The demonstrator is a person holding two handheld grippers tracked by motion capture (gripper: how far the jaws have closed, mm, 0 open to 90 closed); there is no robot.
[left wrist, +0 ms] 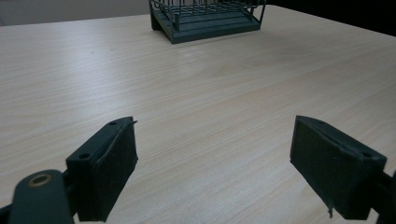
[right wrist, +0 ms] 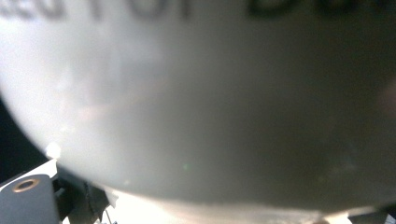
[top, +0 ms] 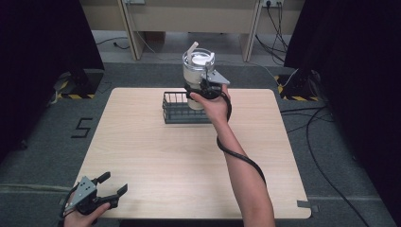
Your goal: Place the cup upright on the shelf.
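A large white tumbler [top: 196,71] with a clear lid and a straw hangs over the right end of a dark wire basket [top: 177,113] at the back middle of the wooden table [top: 142,142]. My right gripper [top: 208,87] is shut on its side. Its pale wall [right wrist: 210,93], with blurred dark lettering at the top, looms close in the right gripper view. I cannot tell whether its base touches the basket. My left gripper [top: 113,185] rests at the table's front left corner, open and holding nothing. In the left gripper view its jaws [left wrist: 212,163] stand wide apart above bare wood, with the basket [left wrist: 210,21] far ahead.
Black curtains close off both sides. Cables [top: 312,142] trail over the grey floor right of the table. Wooden furniture legs [top: 130,33] stand behind it. A black tape mark [top: 81,127] lies on the floor at the left.
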